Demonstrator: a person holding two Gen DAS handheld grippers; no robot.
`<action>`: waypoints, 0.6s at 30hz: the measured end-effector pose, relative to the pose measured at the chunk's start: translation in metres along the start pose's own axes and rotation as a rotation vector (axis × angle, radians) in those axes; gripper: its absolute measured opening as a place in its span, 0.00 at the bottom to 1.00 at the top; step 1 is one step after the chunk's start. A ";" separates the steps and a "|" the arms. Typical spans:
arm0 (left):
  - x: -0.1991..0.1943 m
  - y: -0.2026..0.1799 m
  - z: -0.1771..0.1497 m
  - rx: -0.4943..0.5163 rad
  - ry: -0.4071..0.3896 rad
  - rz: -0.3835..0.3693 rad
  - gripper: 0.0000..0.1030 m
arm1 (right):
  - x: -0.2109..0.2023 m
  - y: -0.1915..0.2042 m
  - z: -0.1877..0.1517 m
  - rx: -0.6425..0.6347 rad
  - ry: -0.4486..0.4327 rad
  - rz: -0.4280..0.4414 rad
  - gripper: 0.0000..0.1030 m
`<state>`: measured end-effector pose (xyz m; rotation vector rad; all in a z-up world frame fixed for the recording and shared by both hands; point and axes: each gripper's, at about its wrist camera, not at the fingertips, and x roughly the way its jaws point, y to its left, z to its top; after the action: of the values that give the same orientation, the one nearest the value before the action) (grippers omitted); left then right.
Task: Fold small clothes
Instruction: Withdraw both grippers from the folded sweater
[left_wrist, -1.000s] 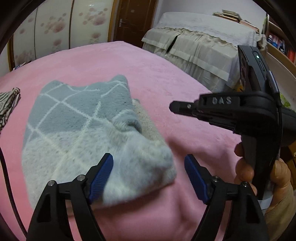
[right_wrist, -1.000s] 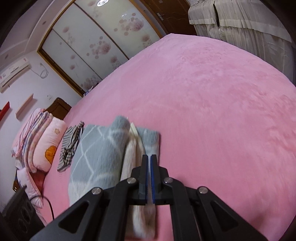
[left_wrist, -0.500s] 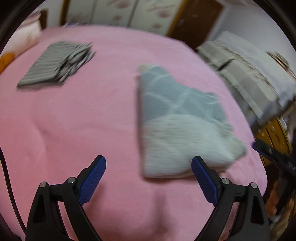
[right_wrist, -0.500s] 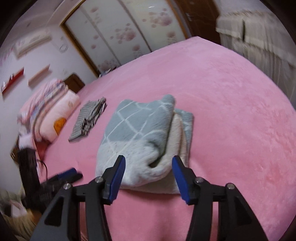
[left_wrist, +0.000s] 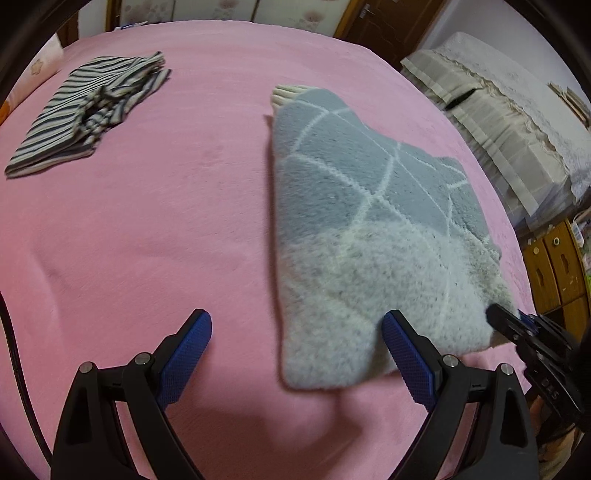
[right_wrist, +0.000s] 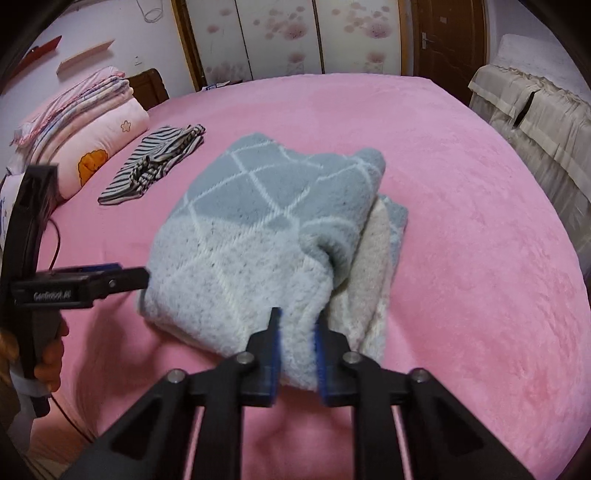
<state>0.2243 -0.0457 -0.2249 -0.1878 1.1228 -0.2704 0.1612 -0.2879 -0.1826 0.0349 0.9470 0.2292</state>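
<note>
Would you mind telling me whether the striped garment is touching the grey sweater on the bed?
Apart. The left wrist view shows the striped garment and the grey sweater separated by a broad stretch of bare pink blanket; the right wrist view agrees.

Both fisheye views look steeply down from close above the pink plush bed (left_wrist: 147, 221), one from either side of the folded grey-and-white fuzzy sweater (left_wrist: 369, 229). Both take in that sweater (right_wrist: 258, 236) and the striped folded garment (right_wrist: 155, 162) beyond it.

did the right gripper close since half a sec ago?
Yes. The right gripper has just been closing on the near edge of the grey sweater, which lies on the pink bed.
</note>
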 end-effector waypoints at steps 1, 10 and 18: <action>0.002 -0.003 0.001 0.012 0.007 0.001 0.90 | -0.004 -0.002 0.000 0.008 -0.009 -0.002 0.11; 0.011 -0.035 -0.015 0.166 0.032 0.099 0.89 | -0.018 -0.020 -0.022 0.088 -0.006 -0.020 0.10; -0.002 -0.030 -0.009 0.181 0.022 0.072 0.88 | -0.020 -0.044 -0.013 0.205 -0.003 0.125 0.30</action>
<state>0.2117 -0.0737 -0.2186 0.0162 1.1180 -0.3083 0.1472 -0.3361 -0.1800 0.2835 0.9639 0.2467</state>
